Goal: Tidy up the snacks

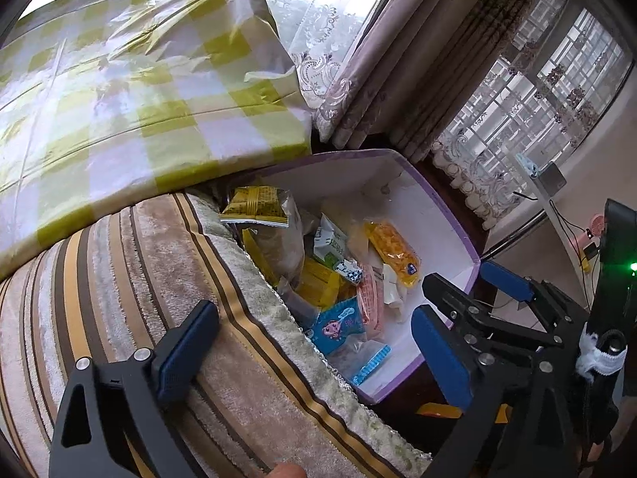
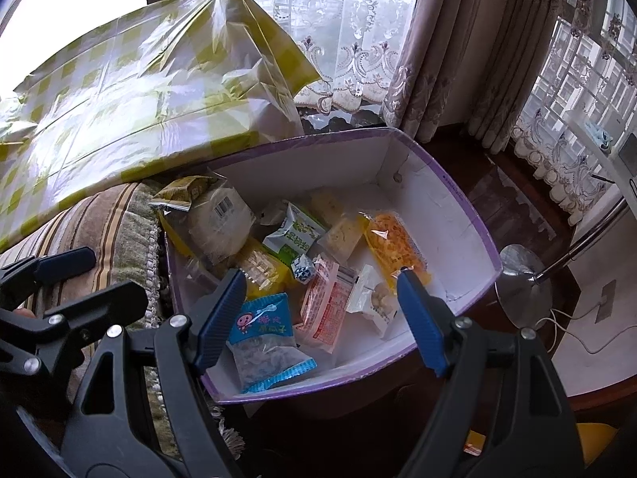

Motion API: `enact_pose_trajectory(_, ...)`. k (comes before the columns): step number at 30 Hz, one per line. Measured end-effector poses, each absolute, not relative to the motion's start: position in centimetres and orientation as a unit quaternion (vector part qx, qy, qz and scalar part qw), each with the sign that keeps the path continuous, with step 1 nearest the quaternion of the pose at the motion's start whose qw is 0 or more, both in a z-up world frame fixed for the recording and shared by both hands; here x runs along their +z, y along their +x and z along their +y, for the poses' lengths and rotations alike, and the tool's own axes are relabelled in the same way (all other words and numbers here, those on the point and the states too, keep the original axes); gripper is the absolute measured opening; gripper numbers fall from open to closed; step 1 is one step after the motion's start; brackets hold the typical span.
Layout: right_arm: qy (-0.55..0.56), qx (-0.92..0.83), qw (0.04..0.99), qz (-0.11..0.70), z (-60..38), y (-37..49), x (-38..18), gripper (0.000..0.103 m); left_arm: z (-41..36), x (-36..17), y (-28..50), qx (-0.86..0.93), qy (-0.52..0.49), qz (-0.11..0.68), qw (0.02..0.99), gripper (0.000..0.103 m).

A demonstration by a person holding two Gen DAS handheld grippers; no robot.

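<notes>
A purple-rimmed white box (image 2: 450,215) (image 1: 434,215) holds several snack packets: an orange packet (image 2: 392,245) (image 1: 392,253), a green-and-white packet (image 2: 292,235), a pink packet (image 2: 324,304), a blue packet (image 2: 264,332) (image 1: 338,324) and a yellow packet (image 2: 262,269). My right gripper (image 2: 320,283) is open and empty, hovering just above the box's near part. My left gripper (image 1: 314,324) is open and empty, over the striped cushion (image 1: 139,279) beside the box. The right gripper also shows in the left wrist view (image 1: 469,285), and the left gripper in the right wrist view (image 2: 99,275).
A table with a yellow-and-white checked cover (image 1: 119,79) (image 2: 139,91) overhangs the cushion and the box's far left corner. Curtains (image 2: 458,40) and windows stand behind. A lamp base (image 2: 521,283) and cables lie on the floor to the right.
</notes>
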State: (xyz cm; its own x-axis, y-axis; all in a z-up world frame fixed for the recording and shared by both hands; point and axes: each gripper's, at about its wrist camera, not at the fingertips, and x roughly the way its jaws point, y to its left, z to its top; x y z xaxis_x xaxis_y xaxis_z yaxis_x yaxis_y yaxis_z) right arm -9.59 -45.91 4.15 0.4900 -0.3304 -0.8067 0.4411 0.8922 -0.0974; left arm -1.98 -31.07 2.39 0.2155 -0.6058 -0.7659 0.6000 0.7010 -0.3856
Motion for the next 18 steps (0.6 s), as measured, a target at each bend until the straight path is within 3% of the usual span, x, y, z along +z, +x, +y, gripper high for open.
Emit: enact_pose_trajectory(18, 0.065, -0.238, 0.853, 0.460, -47.3, -10.3, 3.7, 0.080, -31.3, 2.2, -2.0, -0.383, 0.005, 0.491, 0.783, 0.098)
